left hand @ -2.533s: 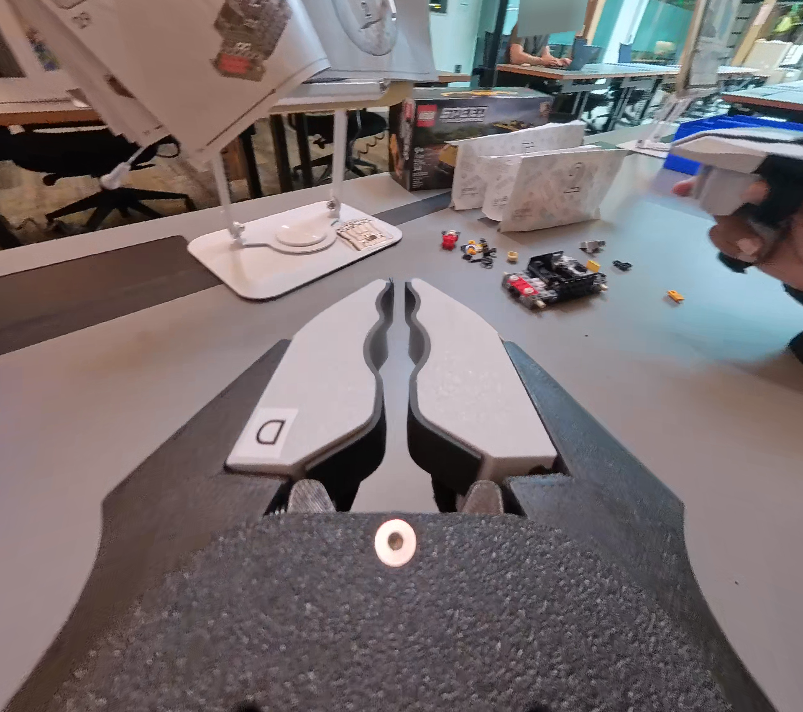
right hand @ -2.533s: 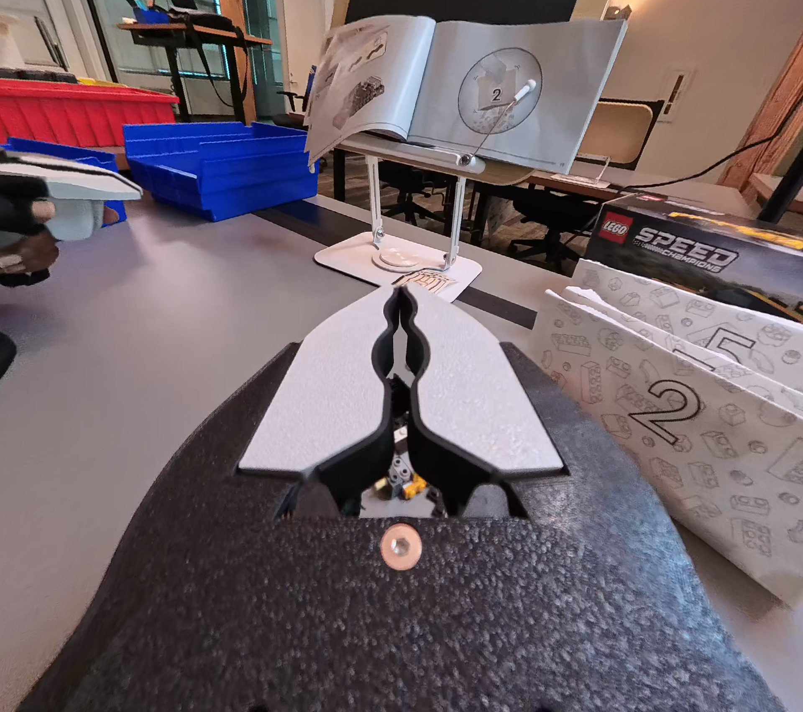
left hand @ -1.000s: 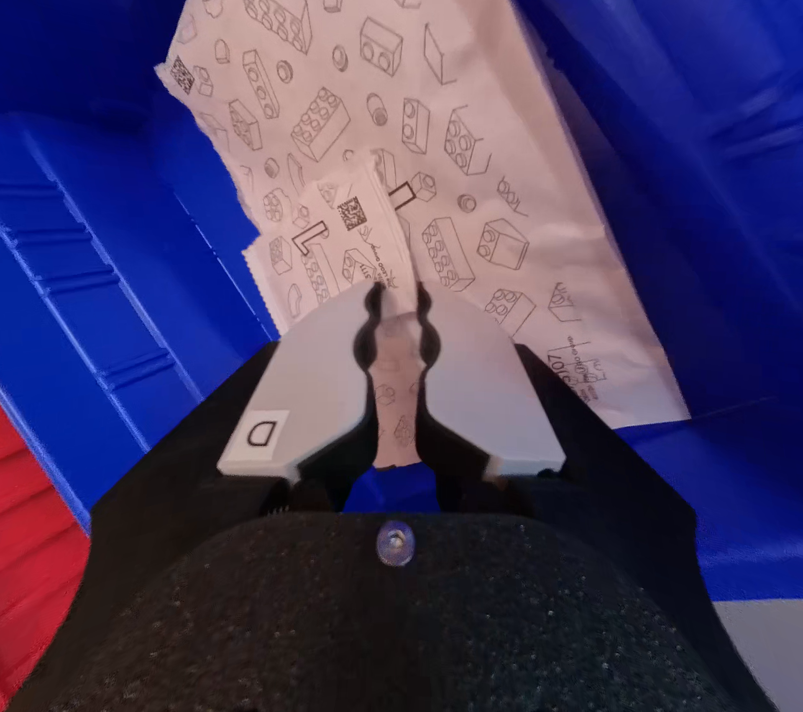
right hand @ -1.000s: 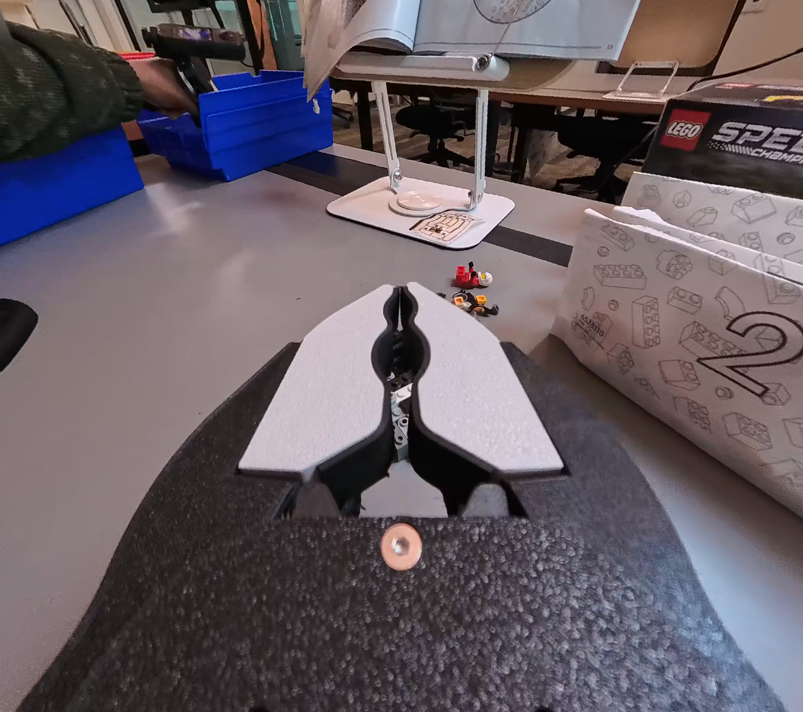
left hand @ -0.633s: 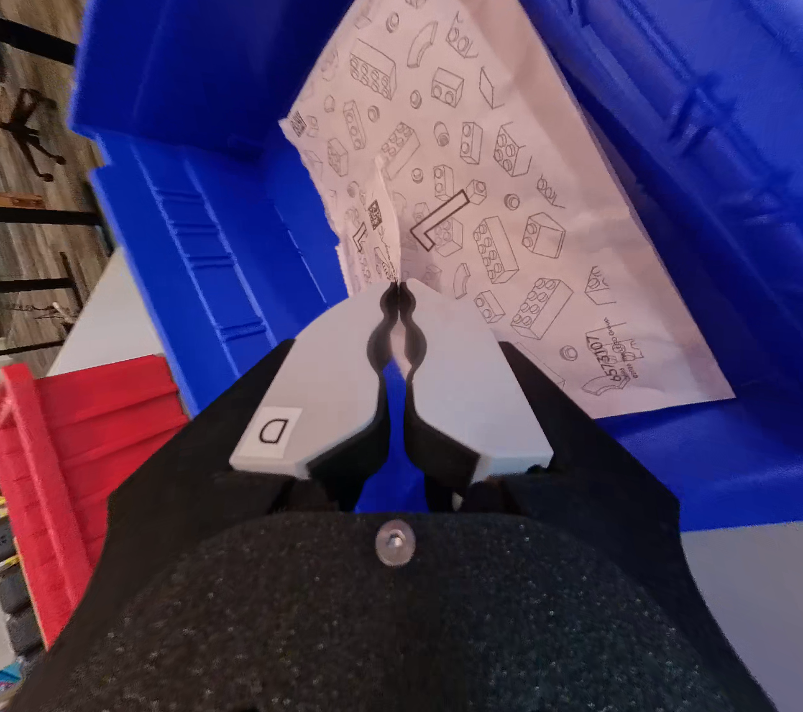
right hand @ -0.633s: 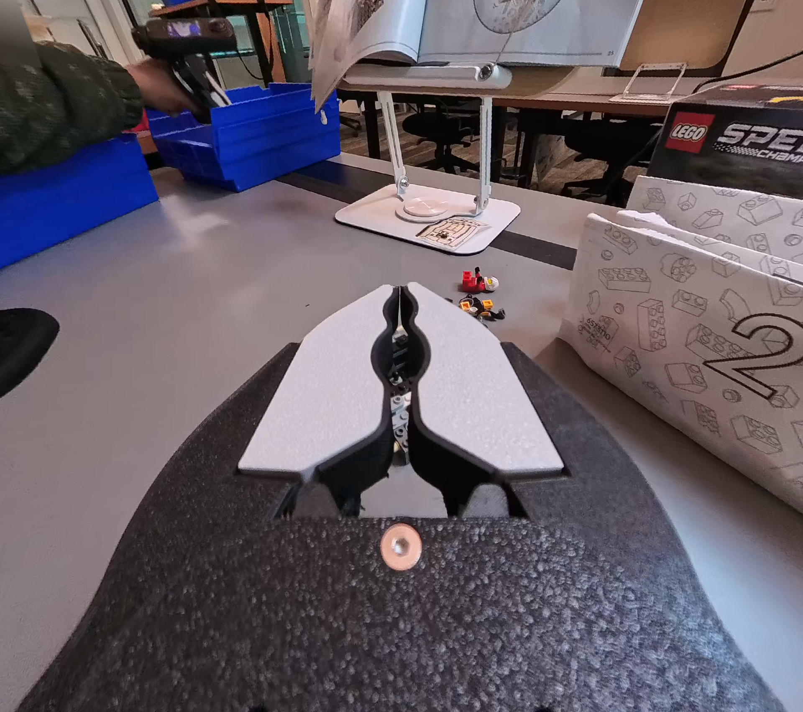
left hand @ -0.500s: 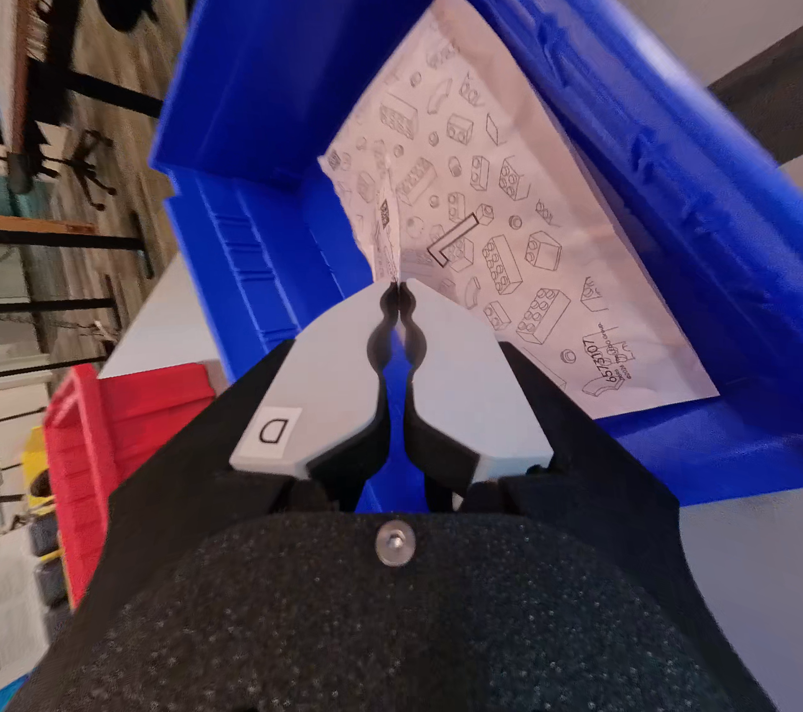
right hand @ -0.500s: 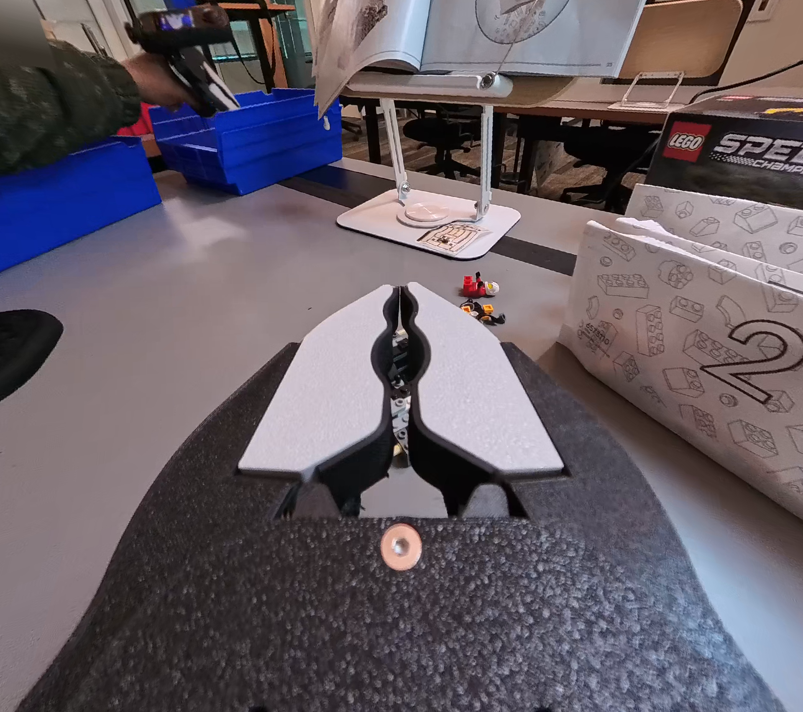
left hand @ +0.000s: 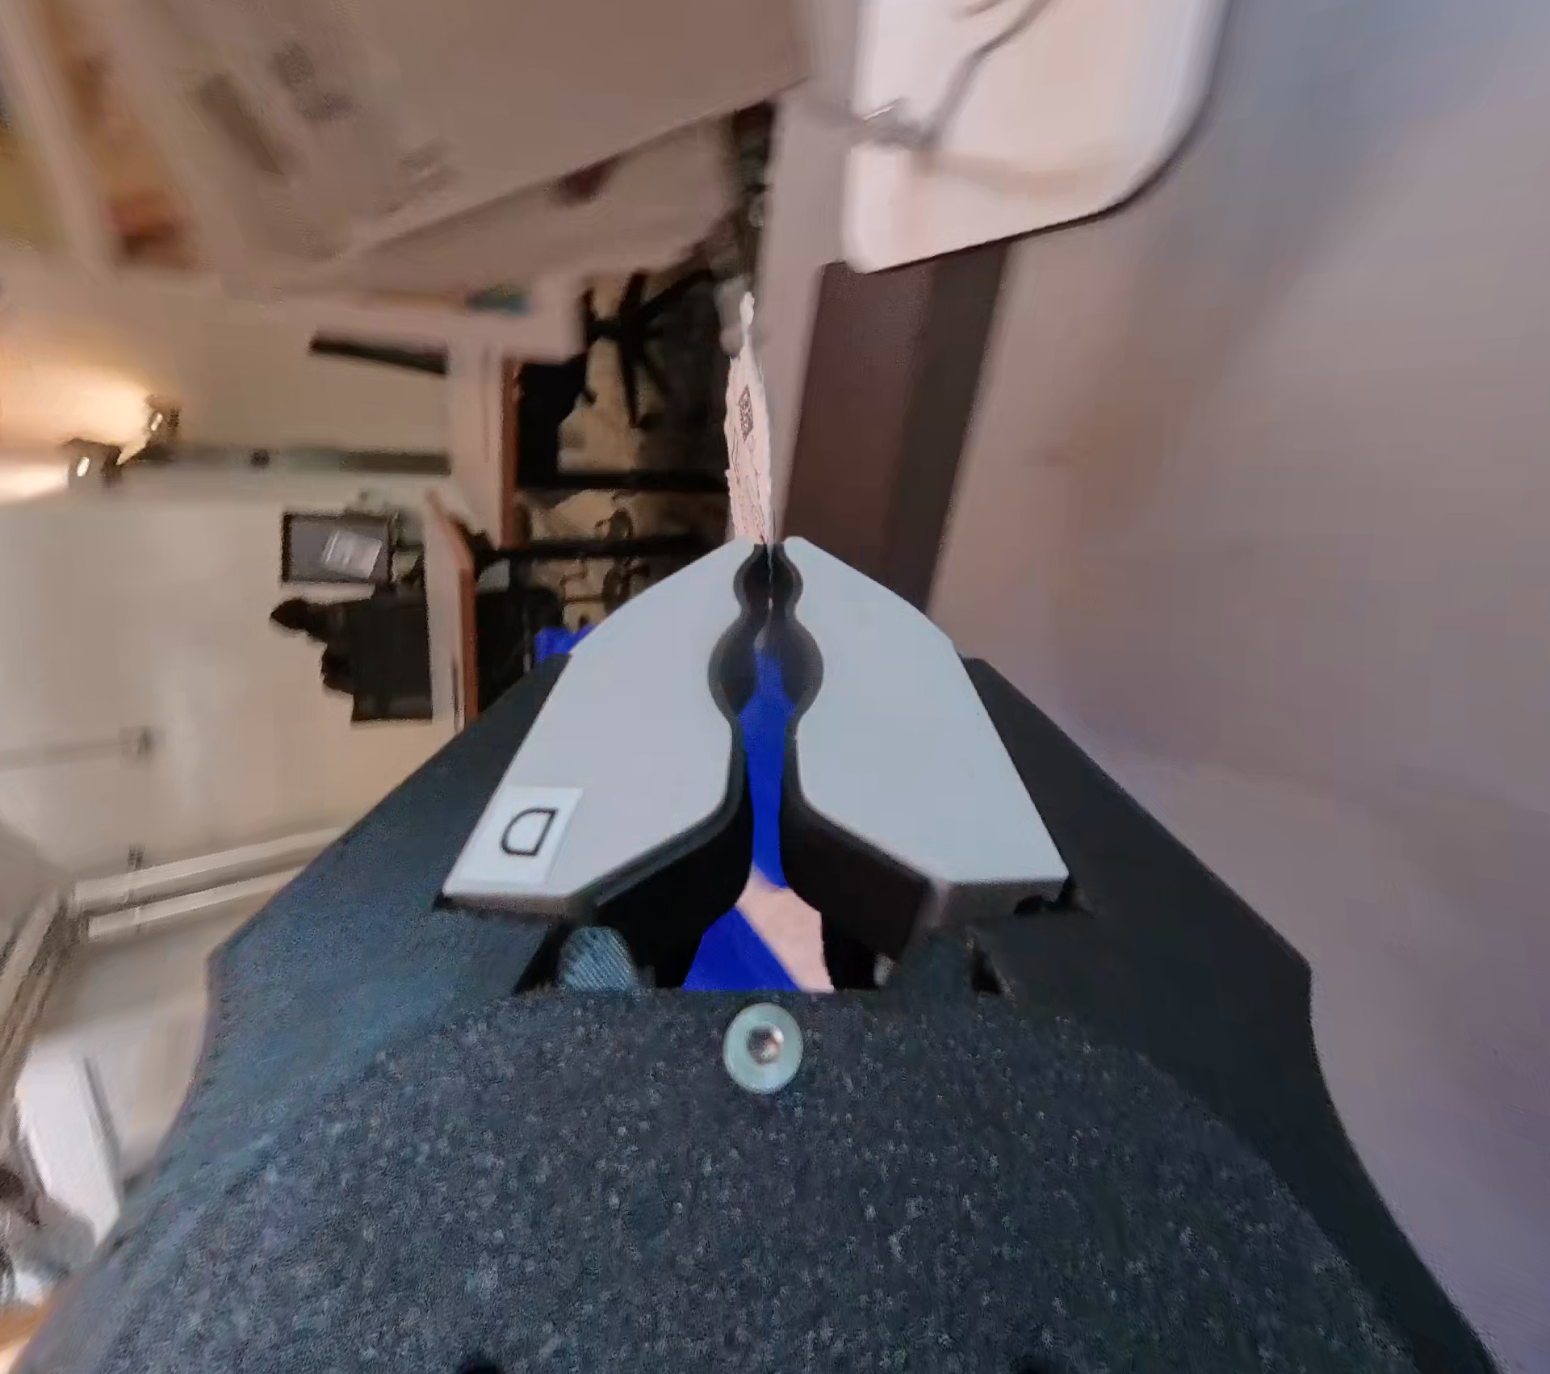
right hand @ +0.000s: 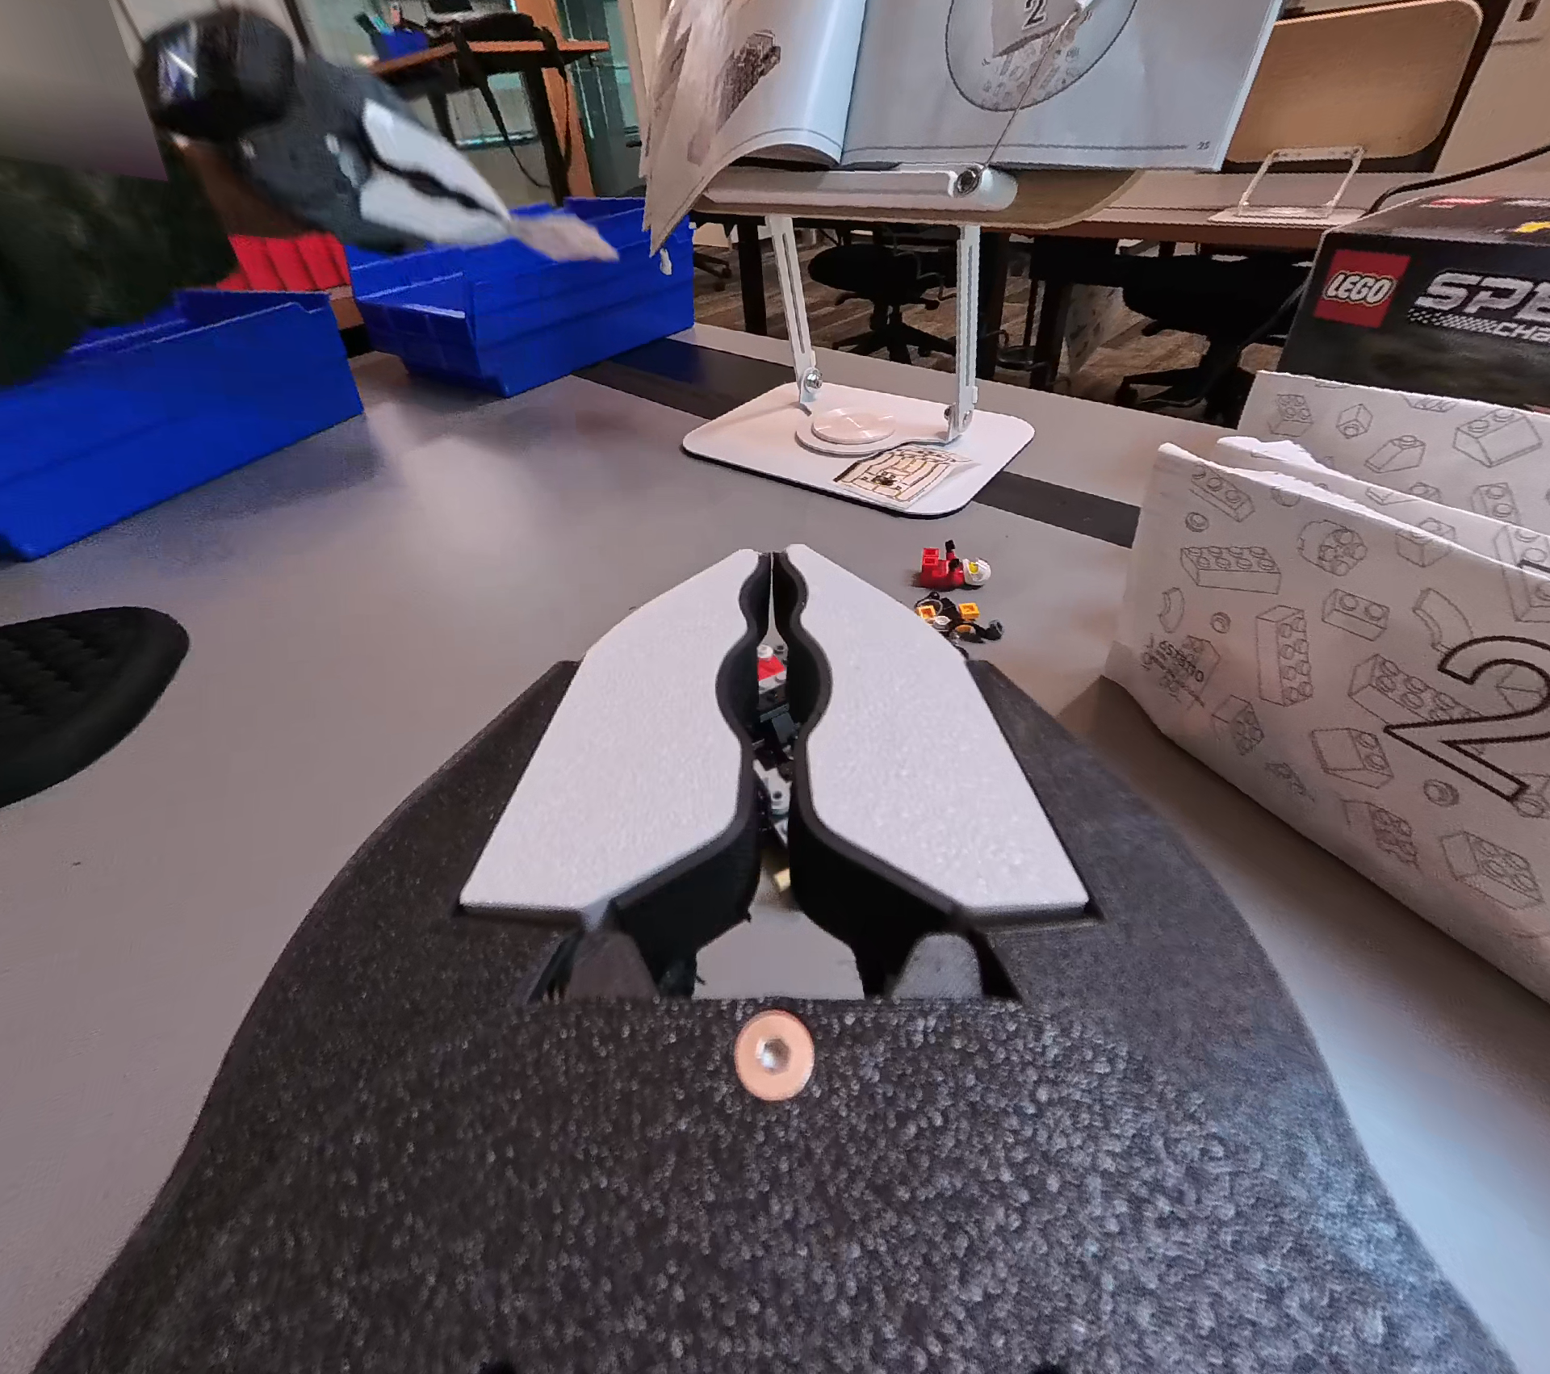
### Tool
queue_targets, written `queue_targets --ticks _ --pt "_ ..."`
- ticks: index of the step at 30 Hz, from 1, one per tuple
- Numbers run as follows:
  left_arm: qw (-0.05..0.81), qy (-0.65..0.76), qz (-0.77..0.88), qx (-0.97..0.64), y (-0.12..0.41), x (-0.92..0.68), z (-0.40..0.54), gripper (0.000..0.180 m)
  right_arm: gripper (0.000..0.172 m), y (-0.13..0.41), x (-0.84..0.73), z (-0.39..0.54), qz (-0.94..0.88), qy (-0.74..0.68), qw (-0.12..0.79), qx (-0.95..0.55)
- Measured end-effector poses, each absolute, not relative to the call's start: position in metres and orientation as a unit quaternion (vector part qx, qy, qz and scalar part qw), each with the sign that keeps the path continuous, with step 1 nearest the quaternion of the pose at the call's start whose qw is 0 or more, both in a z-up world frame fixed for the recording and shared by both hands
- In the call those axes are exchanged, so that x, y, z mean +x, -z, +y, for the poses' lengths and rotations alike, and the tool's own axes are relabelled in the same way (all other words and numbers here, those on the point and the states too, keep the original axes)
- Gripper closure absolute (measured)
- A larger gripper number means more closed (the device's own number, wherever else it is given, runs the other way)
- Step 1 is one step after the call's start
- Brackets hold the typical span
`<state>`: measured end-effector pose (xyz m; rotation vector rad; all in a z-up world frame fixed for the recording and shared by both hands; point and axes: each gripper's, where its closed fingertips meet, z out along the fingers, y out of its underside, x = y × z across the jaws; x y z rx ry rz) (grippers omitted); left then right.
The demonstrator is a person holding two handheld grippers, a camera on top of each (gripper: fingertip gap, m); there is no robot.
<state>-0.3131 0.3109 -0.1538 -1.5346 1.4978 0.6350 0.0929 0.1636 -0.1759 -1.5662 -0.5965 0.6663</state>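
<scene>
We count one grey table [right hand: 419, 579], two blue bins [right hand: 520, 310], one printed paper bag [right hand: 1342, 663] and one book stand [right hand: 864, 436]. Our left gripper [left hand: 767, 545] pinches one torn paper strip [left hand: 749, 445]. Our right gripper [right hand: 773, 555] is closed, bare, above a black brick model [right hand: 772, 721].
</scene>
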Motion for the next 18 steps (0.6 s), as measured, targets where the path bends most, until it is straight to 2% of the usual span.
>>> queue_targets --ticks 4,10,15,18 --pt "0.412 -0.212 0.671 -0.579 0.217 -0.264 0.272 0.18 0.171 0.17 0.096 0.16 -0.26 -0.291 0.628 -0.674" --pt "0.363 -0.176 0.711 -0.576 0.262 -0.249 0.256 0.171 0.172 0.16 0.101 0.157 -0.255 -0.289 0.642 -0.663" --pt "0.352 -0.138 0.703 -0.603 0.263 -0.247 0.25 0.149 0.172 0.158 0.103 0.157 -0.253 -0.287 0.644 -0.662" --pt "0.387 -0.082 0.655 -0.644 0.239 -0.245 0.249 0.139 0.172 0.159 0.103 0.157 -0.252 -0.289 0.644 -0.663"
